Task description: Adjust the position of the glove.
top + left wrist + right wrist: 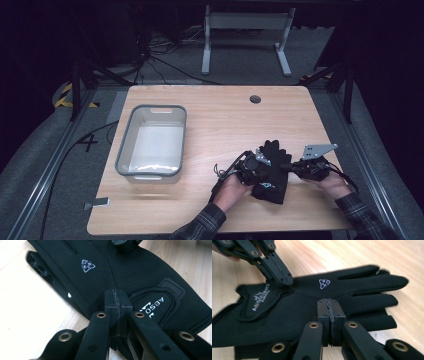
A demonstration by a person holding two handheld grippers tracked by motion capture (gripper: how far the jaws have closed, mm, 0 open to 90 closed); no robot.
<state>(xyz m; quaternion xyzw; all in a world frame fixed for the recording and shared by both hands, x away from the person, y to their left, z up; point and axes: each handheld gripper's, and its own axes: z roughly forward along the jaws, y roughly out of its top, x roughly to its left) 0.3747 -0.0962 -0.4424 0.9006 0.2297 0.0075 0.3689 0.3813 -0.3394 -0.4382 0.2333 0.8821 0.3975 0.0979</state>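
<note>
A pair of black gloves [274,176] lies stacked on the wooden table [210,125], right of the middle near the front. The top glove [140,272] has a small white logo and a printed wrist tab. My left gripper [266,169] comes at the gloves from the left, its jaws shut. Its tips [117,298] rest on the top glove beside the wrist tab. My right gripper [293,168] comes from the right, also shut, and its tips [329,303] touch the back of the glove [294,312]. In the right gripper view the left gripper [285,280] presses down near the tab. No fabric shows between either pair of pads.
A grey plastic bin [150,107] stands on the left half of the table. A round cable hole [255,99] sits near the far edge. Beyond the table stands a white metal frame [245,35], and cables lie on the floor.
</note>
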